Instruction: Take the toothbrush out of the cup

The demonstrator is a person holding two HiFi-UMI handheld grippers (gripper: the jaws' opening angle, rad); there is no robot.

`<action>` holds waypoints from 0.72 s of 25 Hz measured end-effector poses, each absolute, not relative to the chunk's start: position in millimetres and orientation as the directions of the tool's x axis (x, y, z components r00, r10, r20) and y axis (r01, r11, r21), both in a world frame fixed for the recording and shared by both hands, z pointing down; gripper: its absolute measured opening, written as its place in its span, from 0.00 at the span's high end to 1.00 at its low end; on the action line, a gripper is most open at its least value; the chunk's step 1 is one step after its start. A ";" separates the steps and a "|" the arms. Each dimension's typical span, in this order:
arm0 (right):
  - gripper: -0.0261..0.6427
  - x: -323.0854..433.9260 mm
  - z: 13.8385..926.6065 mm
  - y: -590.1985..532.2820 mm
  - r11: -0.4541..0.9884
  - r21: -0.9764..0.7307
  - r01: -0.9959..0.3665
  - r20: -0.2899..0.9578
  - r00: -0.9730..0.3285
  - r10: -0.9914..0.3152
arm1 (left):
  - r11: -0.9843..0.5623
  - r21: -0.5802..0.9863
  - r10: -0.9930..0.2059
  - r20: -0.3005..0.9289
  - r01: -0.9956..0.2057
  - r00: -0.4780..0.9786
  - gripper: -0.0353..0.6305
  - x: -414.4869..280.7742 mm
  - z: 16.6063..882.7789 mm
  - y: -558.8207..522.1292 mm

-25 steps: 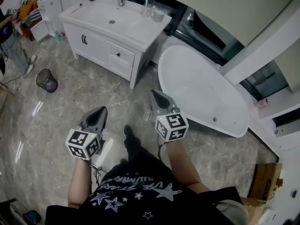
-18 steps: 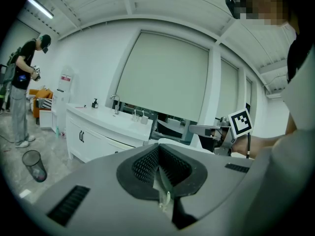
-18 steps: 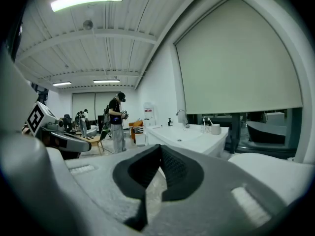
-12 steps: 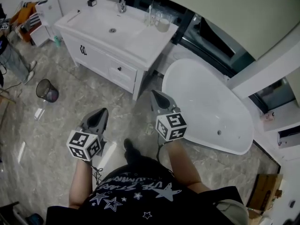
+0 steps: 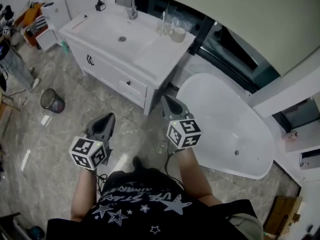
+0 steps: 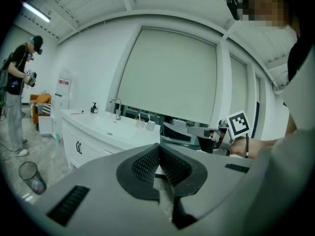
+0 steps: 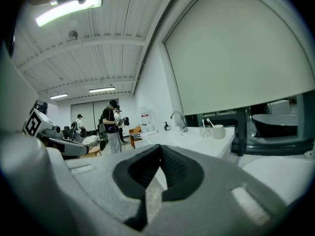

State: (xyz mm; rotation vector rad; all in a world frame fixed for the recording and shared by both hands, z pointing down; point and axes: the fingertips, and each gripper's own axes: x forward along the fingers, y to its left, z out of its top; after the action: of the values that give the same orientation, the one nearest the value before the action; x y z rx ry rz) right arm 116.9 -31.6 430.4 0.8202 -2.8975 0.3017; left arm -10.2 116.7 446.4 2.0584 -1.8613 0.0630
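Observation:
A clear glass cup (image 5: 164,27) with a toothbrush (image 5: 163,19) standing in it sits on the white vanity (image 5: 150,49), beside a white cup (image 5: 176,34). In the left gripper view the glass cup (image 6: 140,125) and toothbrush (image 6: 139,117) are far off; the right gripper view also shows the toothbrush (image 7: 208,121) and the white cup (image 7: 219,131). My left gripper (image 5: 108,118) and right gripper (image 5: 166,100) hover over the floor, well short of the vanity. Both are shut with nothing held, left (image 6: 157,147) and right (image 7: 160,149).
A white bathtub (image 5: 225,119) lies right of the vanity. A faucet (image 5: 131,6) and soap dispenser (image 5: 100,5) stand by the basin. A mesh bin (image 5: 52,100) is on the marble floor at left. A person (image 6: 19,97) stands farther left.
The vanity and bathtub have slid lower and nearer in the head view as I walk toward them. Both grippers stay shut and keep their places in front of me.

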 end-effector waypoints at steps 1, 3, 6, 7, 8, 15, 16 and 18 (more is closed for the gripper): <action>0.96 115.5 428.8 -35.8 0.833 -0.164 -0.528 0.158 -0.848 -0.506 | -0.062 0.234 -0.954 0.272 -0.970 0.126 0.94 -11.3 444.7 113.4; 0.96 112.4 426.2 -41.5 0.834 -0.163 -0.527 0.155 -0.849 -0.506 | -0.056 0.230 -0.954 0.274 -0.972 0.120 0.94 -14.3 441.7 108.9; 0.96 110.6 426.4 -45.2 0.836 -0.162 -0.524 0.162 -0.850 -0.501 | -0.051 0.224 -0.953 0.279 -0.973 0.115 0.94 -19.9 438.4 102.6; 0.96 110.9 428.0 -45.8 0.835 -0.161 -0.526 0.168 -0.849 -0.502 | -0.052 0.226 -0.953 0.279 -0.973 0.116 0.94 -22.0 438.0 100.3; 0.96 111.1 430.0 -46.3 0.834 -0.158 -0.529 0.176 -0.846 -0.503 | -0.054 0.228 -0.953 0.279 -0.972 0.118 0.94 -24.3 438.0 98.1; 0.96 104.4 442.9 -63.0 0.801 -0.136 -0.583 0.217 -0.807 -0.550 | -0.102 0.253 -0.945 0.278 -0.962 0.174 0.94 -49.8 450.5 69.9; 0.96 104.6 442.7 -68.5 0.790 -0.130 -0.599 0.222 -0.794 -0.566 | -0.120 0.258 -0.941 0.277 -0.959 0.193 0.94 -52.6 452.1 61.8; 0.96 102.8 441.7 -80.0 0.767 -0.120 -0.630 0.228 -0.769 -0.597 | -0.157 0.268 -0.933 0.274 -0.950 0.232 0.94 -58.7 454.0 45.1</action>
State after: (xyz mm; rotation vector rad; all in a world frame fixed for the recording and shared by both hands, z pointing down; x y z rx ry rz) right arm 102.8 -80.0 441.7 0.9758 -2.7852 0.2834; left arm -58.7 45.1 454.0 2.1320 -1.7371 0.0614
